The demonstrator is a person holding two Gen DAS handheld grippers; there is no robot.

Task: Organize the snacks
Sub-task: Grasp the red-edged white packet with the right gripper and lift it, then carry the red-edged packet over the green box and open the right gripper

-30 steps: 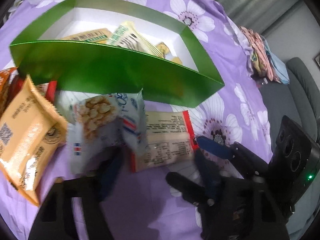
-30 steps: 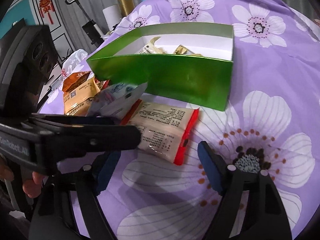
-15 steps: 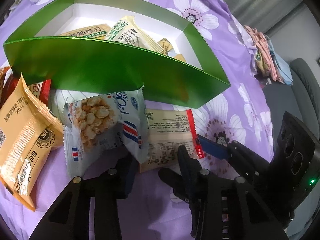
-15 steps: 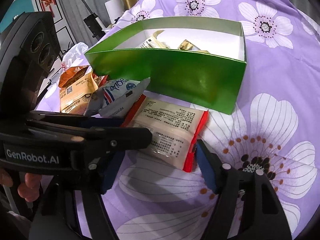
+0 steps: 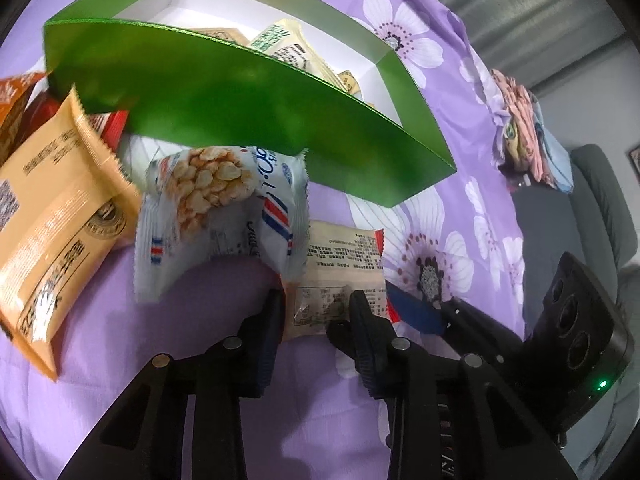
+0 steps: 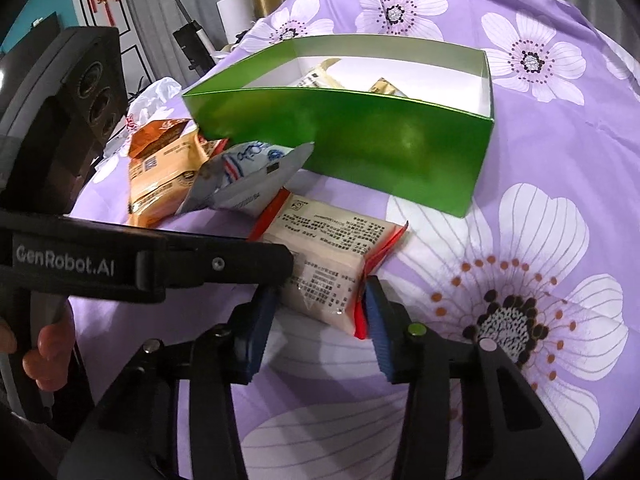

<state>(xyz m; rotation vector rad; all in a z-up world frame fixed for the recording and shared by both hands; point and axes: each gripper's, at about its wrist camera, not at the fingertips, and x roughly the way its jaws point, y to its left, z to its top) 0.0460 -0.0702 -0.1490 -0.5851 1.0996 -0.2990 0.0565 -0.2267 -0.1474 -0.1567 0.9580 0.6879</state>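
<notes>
The fingers of the left gripper [image 5: 316,312] have just been closing and now pinch the near edge of the flat cream snack packet with red crimped ends [image 5: 344,276], which lies on the cloth just in front of the box. The right gripper [image 6: 320,308] fingers have also just been narrowing; they straddle the same packet [image 6: 332,256], the right pad against its red end, the left pad's contact too unclear to call, so whether they grip it cannot be told.

The purple cloth with white flowers [image 6: 540,208] covers the whole surface. On it, at twelve o'clock from both grippers, stands the open green cardboard box with a white inside [image 6: 360,136], holding several small wrapped snacks. At ten o'clock of the left gripper lies a white pouch printed with puffed pieces [image 5: 220,204], partly overlapping the cream packet. At nine o'clock is an orange-tan paper-look packet [image 5: 56,220].
</notes>
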